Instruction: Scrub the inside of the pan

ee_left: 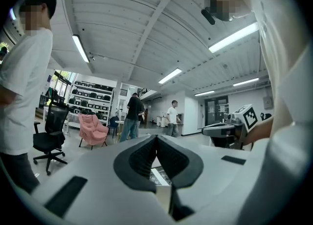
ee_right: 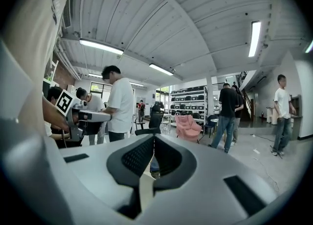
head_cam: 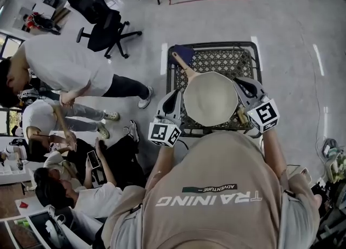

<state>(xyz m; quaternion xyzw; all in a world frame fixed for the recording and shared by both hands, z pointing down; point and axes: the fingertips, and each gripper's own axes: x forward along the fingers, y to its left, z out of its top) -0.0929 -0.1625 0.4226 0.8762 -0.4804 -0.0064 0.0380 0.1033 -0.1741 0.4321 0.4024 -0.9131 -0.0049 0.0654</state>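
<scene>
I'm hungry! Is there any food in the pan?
No, the round cream pan with a wooden handle shows only a bare, pale inside as it sits on the black wire mesh table.

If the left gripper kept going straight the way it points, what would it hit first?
Nothing near, it seems. The left gripper, shut, points level across open floor toward two standing people far off. The pan handle lies near that line, probably lower.

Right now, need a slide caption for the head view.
Seen from above, the shut left gripper and shut right gripper flank a cream pan on a wire basket.
</scene>
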